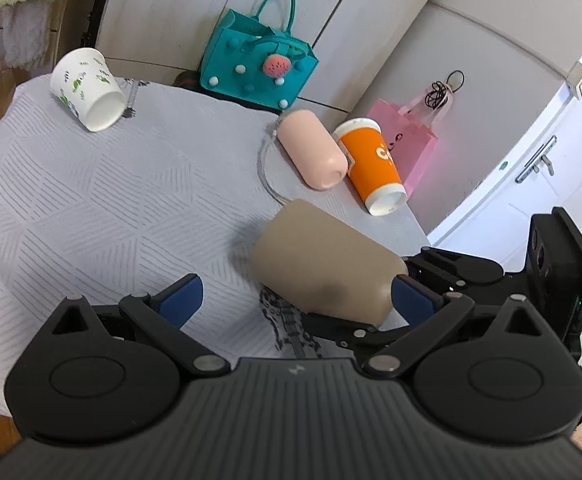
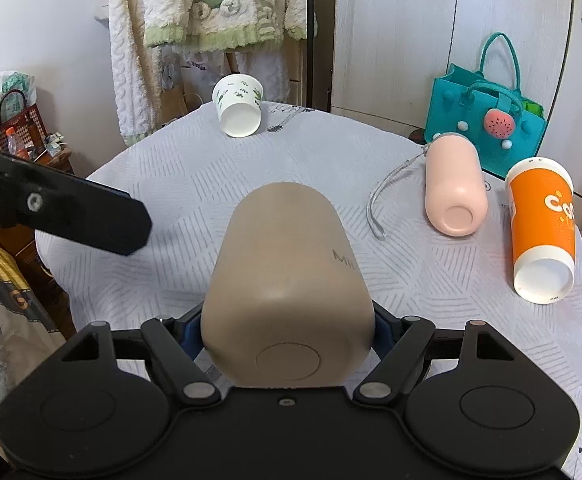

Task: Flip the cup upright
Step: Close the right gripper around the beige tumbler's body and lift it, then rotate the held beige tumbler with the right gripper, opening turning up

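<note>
Right hand-held gripper (image 2: 287, 330) has its blue pads closed against the two sides of the tan cup (image 2: 287, 280), near the cup's base. That cup lies on its side, base toward the gripper body and its rounded far end pointing away over the desk (image 2: 171, 184), which is covered with a grey patterned cloth. In the left wrist view the same tan cup (image 1: 323, 268) sits just ahead and to the right of the left hand-held gripper (image 1: 297, 298), whose jaws stand wide with nothing between them; the right blue pad is just beside the cup's base, though contact cannot be judged. Beyond the held cup, to the right, a pink bottle (image 2: 455, 188) lies on its side with a clear strap looped beside it. Further right an orange paper cup (image 2: 541, 232) also lies tipped over. Far ahead and slightly left, a white paper cup with green print (image 2: 238, 106) rests on its side near the desk's far edge. A teal felt bag (image 2: 487, 120) stands behind the pink bottle.
</note>
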{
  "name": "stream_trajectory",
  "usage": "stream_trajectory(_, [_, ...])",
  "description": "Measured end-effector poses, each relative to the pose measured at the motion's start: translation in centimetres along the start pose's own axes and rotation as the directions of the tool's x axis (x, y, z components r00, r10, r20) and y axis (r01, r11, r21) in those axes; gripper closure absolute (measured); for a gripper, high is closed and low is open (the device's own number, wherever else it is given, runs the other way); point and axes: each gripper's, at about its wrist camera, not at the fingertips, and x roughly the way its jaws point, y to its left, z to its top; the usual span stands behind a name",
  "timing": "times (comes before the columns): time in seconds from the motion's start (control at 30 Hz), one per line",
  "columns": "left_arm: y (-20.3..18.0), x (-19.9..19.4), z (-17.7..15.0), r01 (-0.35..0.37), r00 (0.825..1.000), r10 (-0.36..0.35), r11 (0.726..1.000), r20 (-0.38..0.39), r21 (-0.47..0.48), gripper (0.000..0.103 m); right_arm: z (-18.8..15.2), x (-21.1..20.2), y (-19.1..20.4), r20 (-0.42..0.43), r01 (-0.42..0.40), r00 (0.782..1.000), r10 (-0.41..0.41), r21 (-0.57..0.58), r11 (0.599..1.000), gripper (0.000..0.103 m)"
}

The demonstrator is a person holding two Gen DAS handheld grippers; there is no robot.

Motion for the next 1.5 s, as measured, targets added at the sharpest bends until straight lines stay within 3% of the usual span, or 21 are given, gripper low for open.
stream_trajectory(0.47, [-0.2,1.3,-0.5,0.008,1.0,-0.01,0.999,-0.021,-0.053,0.002,-1.0,0.4,-1.0,-0.021,-0.049,0.999,0.05,0.021,0.999,0.022])
stream_trajectory(0.77, [0.4,3.4,-0.9,0.085,0.994,-0.094,0.987,-0.063,-0.134,0.002,-0.1,-2.0,-1.3,-0.004,-0.095,0.995,0.095,-0.042,0.995,0.021])
stream_trajectory(1.1, [1.0,6.0,-1.4,0.163,0.983,-0.181,0.951,-0.045,-0.263,0.006,1.8,-1.8,-2.1,-0.132,-0.148,0.982,0.135,-0.096,0.984,0.02])
stream_trajectory(1.33, [1.0,6.5,-1.5,0.15,0.986,-0.163,0.951,-0.028,-0.271,0.007,3.2,-0.4,-2.4,-0.215,-0.191,0.962,0.167,-0.094,0.977,0.02])
stream_trajectory(1.5, [1.5,7.0,-1.6,0.15,0.985,-0.167,0.946,-0.033,-0.287,0.019,3.8,1.3,-2.7,-0.277,-0.221,0.94,0.197,-0.06,0.973,0.019])
